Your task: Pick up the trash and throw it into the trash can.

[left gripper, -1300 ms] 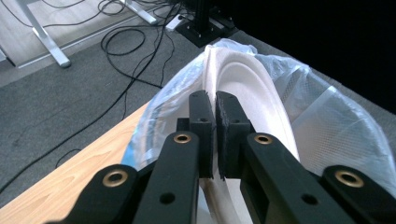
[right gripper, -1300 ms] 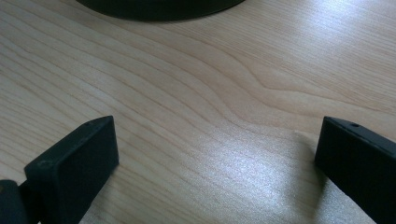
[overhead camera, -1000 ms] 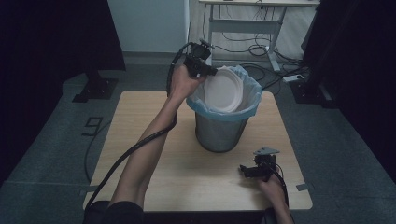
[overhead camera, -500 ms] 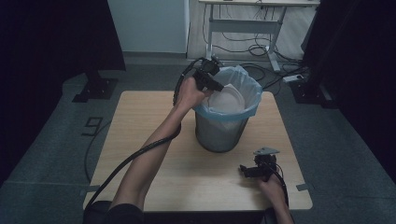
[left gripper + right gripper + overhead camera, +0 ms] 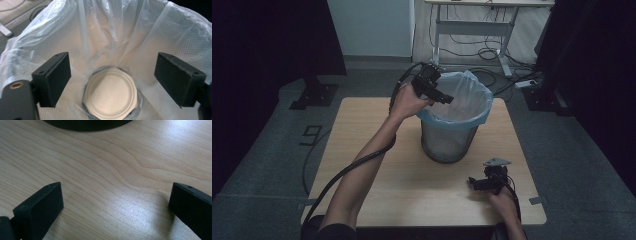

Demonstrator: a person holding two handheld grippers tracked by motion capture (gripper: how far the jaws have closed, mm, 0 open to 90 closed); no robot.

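A grey mesh bin point(image 5: 447, 145) with a pale blue plastic liner point(image 5: 482, 112) stands mid-table. A white paper plate point(image 5: 111, 96) lies flat at the bottom of the liner point(image 5: 105, 37). My left gripper point(image 5: 447, 97) hovers over the bin's left rim and points down into it. Its jaws point(image 5: 112, 75) have just been opening and stand wide, with nothing between them. My right gripper point(image 5: 474, 184) rests low on the table near the front right, open point(image 5: 115, 202) over bare wood.
The wooden table point(image 5: 362, 130) has free surface left of and in front of the bin. The bin's dark base point(image 5: 87, 125) shows just beyond my right gripper. A desk frame and cables point(image 5: 482, 40) stand on the floor behind.
The white plate, held at the bin's mouth a second ago, has dropped to the bottom. My left gripper moved right over the rim and opened. The right hand stayed still.
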